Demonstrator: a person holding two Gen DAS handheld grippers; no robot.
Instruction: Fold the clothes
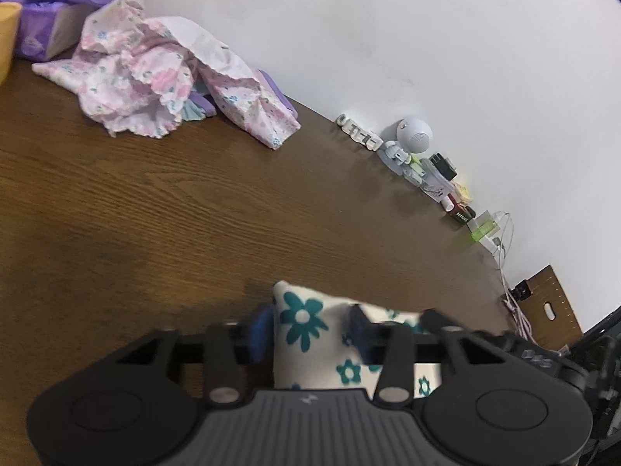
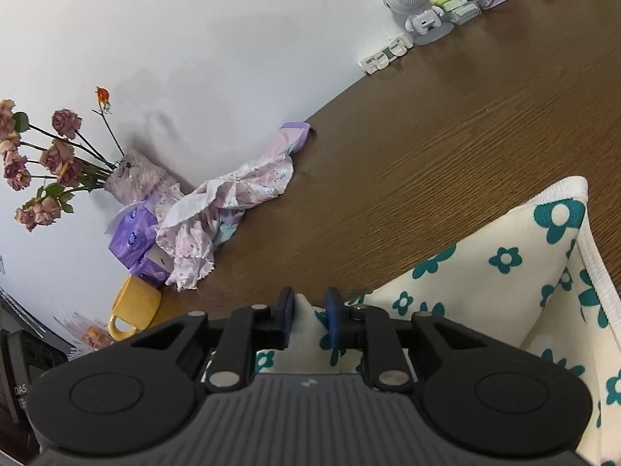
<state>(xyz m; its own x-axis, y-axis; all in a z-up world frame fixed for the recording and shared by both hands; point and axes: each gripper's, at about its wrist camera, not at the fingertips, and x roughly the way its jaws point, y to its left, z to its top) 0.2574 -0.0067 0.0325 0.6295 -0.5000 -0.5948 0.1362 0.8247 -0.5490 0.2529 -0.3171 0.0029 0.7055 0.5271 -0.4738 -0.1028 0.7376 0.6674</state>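
Nearby, cream cloth with teal flowers (image 2: 504, 272) lies on the brown wooden table (image 1: 155, 194), close in under both tongs. Right wrist view: cloth runs as a long band from the lower middle of frame up toward the upper right, long axis on that diagonal, ending in a ribbed white hem (image 2: 570, 188) at a corner that points away toward the far right of the table; a second fold edge drops down the right side. Right gripper (image 2: 309, 316) set narrow, blue pads pinching a raised peak of the cloth between them. Left wrist view: a corner of the same cloth (image 1: 300, 314) stands up between the fingers, tip pointing away from the camera. Left gripper (image 1: 310, 320) stands at a middling width; left pad just beside the cloth edge, right pad against a fold, picture blurred there, so a firm grip cannot be told. Crumpled pink floral garment (image 1: 163, 81) sits well apart by the white wall, touching purple tissue packs (image 1: 42, 19). White round-headed speaker figure (image 2: 411, 0) further along the wall. Yellow mug (image 2: 134, 306) and dried roses (image 2: 50, 159) at far left of right view
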